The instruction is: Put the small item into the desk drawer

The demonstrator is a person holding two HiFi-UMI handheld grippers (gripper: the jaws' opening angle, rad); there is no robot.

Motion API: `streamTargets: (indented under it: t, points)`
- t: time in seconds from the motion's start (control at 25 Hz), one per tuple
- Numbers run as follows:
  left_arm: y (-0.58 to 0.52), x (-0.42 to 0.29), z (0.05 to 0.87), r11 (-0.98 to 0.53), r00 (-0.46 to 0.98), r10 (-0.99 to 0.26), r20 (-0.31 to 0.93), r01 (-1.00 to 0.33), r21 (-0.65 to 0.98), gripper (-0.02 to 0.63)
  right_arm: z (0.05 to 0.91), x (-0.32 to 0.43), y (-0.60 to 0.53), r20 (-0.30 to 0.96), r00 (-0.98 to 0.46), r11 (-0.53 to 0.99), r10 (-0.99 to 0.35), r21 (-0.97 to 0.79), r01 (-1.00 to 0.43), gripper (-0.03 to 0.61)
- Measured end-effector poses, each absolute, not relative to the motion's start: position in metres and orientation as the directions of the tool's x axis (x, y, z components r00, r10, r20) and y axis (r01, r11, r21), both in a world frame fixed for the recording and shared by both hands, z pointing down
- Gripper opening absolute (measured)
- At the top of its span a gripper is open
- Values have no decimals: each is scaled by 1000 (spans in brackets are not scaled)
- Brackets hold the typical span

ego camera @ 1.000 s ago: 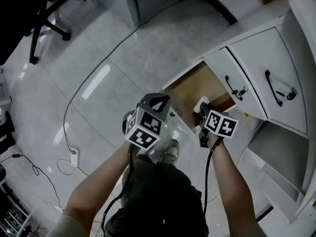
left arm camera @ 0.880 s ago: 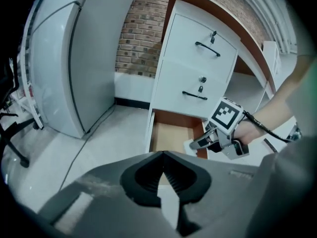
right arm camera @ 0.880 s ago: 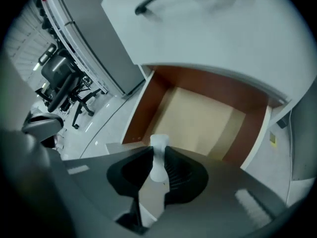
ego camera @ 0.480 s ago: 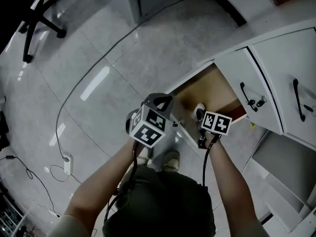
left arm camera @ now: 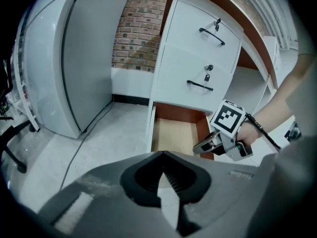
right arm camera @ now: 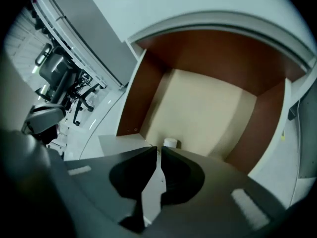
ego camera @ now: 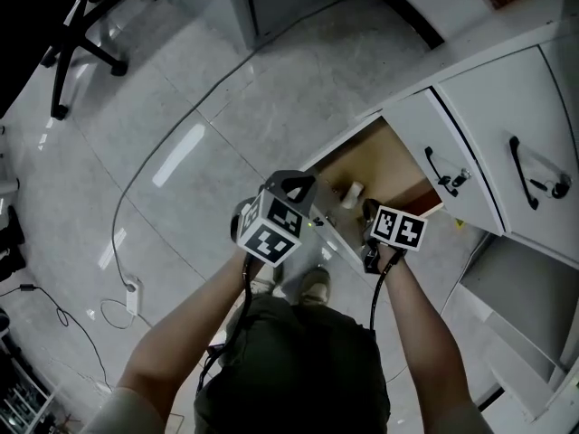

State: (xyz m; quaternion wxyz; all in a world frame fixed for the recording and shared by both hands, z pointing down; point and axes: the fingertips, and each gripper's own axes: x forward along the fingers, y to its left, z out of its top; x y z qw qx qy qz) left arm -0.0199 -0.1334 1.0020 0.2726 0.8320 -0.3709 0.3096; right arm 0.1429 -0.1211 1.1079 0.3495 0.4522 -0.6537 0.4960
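Observation:
The bottom desk drawer (ego camera: 398, 156) stands pulled open over the floor, with a pale bottom and brown walls (right arm camera: 143, 90). A small white round item (ego camera: 351, 191) lies on the drawer bottom near its front edge, and it also shows in the right gripper view (right arm camera: 170, 143). My right gripper (ego camera: 369, 209) hovers just behind the item and does not touch it; its jaws (right arm camera: 159, 151) are shut and hold nothing. My left gripper (ego camera: 303, 197) is held left of the drawer front, shut and empty (left arm camera: 162, 155). From the left gripper view, the right gripper (left arm camera: 200, 148) hangs above the drawer (left arm camera: 176, 133).
Shut white drawers with black handles (ego camera: 439, 172) and keys stand above the open one. A grey cabinet (left arm camera: 54, 68) stands to the left. A cable (ego camera: 194, 107) and a power strip (ego camera: 134, 295) lie on the tiled floor. An office chair base (ego camera: 81, 39) is far left. My shoes (ego camera: 312, 286) are below.
The small white item was at the right gripper's tips; now it lies apart in the drawer, and the right gripper has drawn back slightly. The left gripper has barely moved.

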Motion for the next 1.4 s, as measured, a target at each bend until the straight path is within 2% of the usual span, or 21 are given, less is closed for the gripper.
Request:
streamTargets:
  t: [0.2, 0.48, 0.84, 1.12, 1.4]
  points:
    - [-126, -30, 938, -586, 531, -436, 727, -780, 218, 3, 1028, 128, -120, 882, -378, 141, -283, -352, -926, 15]
    - [-117, -41, 819, -584, 529, -454, 717, -784, 209, 3, 880, 110, -114, 840, -399, 290, -368, -304, -907, 5]
    - [-106, -43, 642, -621, 562, -484, 671, -761, 189, 3, 684, 107, -83, 771, -443, 261, -457, -360, -896, 5]
    - [-94, -34, 513, -699, 618, -496, 609, -701, 142, 2, 544, 108, -71, 674, -460, 206, -578, -425, -881, 3]
    - [-81, -24, 396, -729, 663, -531, 527, -675, 113, 3, 410, 111, -55, 560, -472, 254, -681, -423, -870, 3]
